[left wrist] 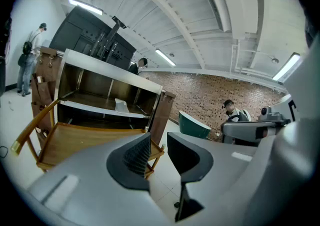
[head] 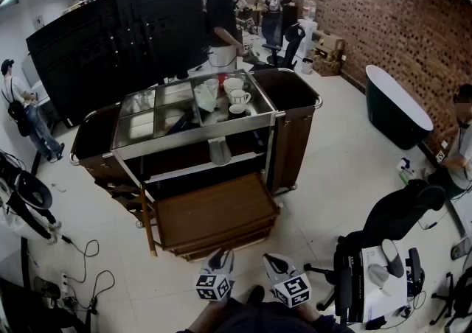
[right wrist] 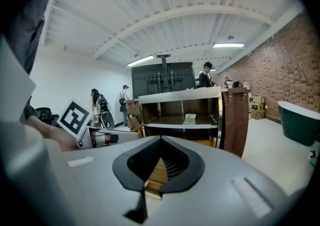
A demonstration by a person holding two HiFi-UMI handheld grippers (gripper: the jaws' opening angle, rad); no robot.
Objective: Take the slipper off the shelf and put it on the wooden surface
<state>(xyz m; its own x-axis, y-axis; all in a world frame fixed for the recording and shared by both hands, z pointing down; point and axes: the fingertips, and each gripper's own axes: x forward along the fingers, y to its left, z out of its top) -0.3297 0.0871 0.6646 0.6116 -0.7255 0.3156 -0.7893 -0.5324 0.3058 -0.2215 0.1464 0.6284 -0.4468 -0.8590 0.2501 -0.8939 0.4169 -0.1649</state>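
Note:
A pale slipper (head: 219, 150) lies on the middle shelf of the service cart (head: 293, 96); it also shows as a small slipper (left wrist: 121, 105) in the left gripper view and a slipper (right wrist: 189, 119) in the right gripper view. The wooden surface (head: 214, 214) juts out low in front of the cart. Both grippers hang near my body, well short of the cart. My left gripper (head: 220, 258) has its jaws apart with nothing between them, as the left gripper (left wrist: 159, 151) shows. My right gripper (head: 276, 262) is empty, and the right gripper (right wrist: 160, 141) has its tips touching.
Cups and a jug (head: 237, 96) stand on the cart's top. A dark tub (head: 397, 105) sits at the right wall. An office chair and small desk (head: 376, 272) are at my right. Cables (head: 81, 258) trail on the floor at left. People stand behind the cart and at both sides.

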